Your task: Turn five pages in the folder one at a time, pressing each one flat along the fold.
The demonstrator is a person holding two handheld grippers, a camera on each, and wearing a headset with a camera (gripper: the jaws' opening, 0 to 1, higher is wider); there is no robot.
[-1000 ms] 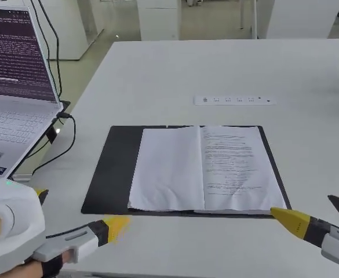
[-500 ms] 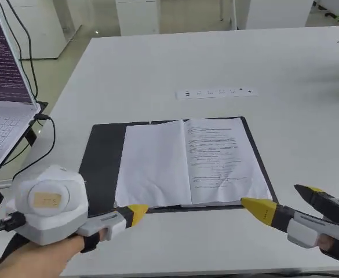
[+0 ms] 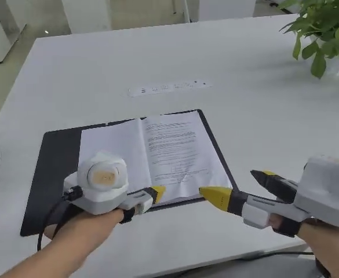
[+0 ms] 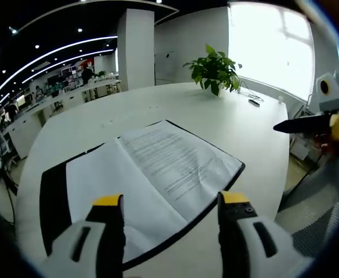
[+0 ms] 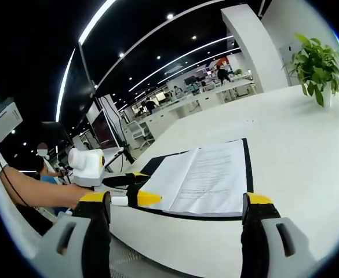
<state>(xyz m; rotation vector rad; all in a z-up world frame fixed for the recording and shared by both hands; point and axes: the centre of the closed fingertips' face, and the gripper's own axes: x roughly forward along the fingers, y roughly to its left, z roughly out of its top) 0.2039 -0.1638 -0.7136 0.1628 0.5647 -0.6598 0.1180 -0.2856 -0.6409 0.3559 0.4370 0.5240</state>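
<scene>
The folder lay open on the table at centre-left of the head view, with the printed page on its right half. The left gripper hovered over the folder's lower edge, jaws wide and holding nothing. The right gripper sat just off the page's lower right corner, its jaws also spread wide and empty. From there, wide jaws closing on that corner could have caught several sheets at once. A tip pushed in flat might have creased the paper or slid the folder across the table.
</scene>
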